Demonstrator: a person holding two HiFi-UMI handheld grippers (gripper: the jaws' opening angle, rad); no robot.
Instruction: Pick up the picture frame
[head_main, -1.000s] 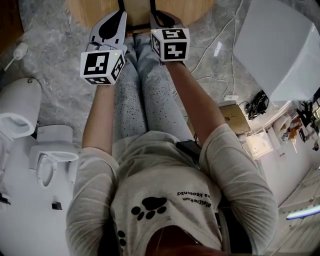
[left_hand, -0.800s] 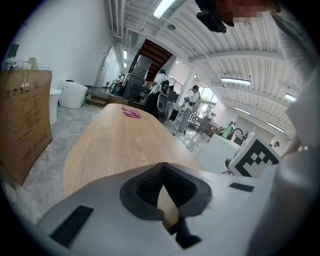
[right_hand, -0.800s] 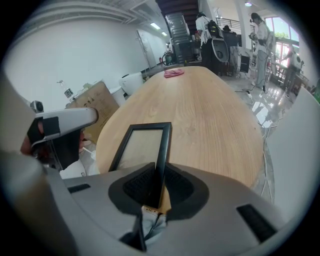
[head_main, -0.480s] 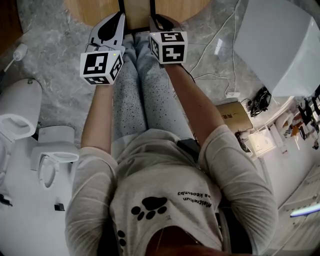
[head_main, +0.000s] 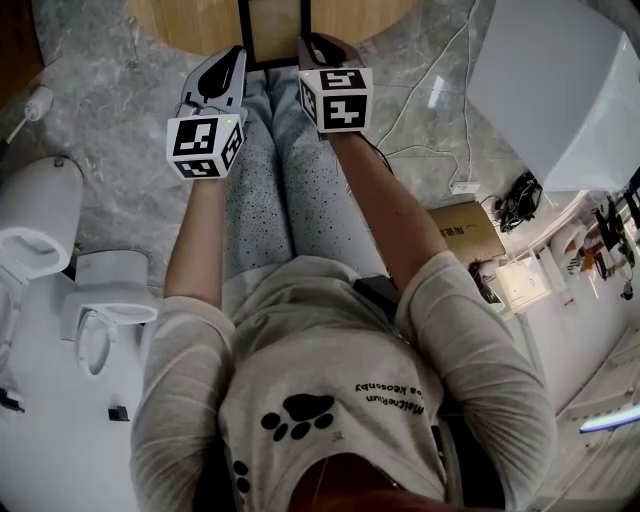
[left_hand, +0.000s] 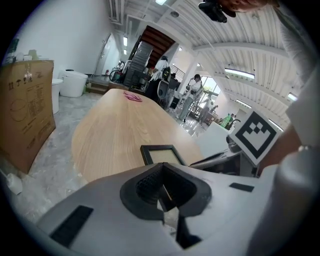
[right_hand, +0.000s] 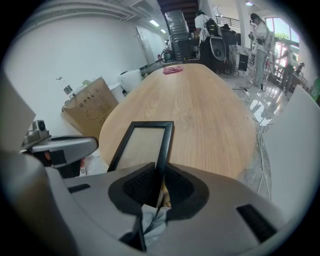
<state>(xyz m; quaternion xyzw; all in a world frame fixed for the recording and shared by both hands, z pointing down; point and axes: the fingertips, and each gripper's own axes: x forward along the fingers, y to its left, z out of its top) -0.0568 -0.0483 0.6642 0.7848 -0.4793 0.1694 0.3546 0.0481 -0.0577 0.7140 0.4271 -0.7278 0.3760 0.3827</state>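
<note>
Right gripper view: the right tongs (right_hand: 157, 187) are clamped on the right rail of the picture frame (right_hand: 142, 145), which sits at the near edge of the wooden surface (right_hand: 210, 110), its long axis running near to far. The left tongs (left_hand: 162, 189), just left of the frame, are closed and empty.

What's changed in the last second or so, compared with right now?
The left gripper has drawn back a little from the table toward the person, jaws shut and empty. The right gripper stayed clamped on the right side of the picture frame; frame and table look unmoved.
</note>
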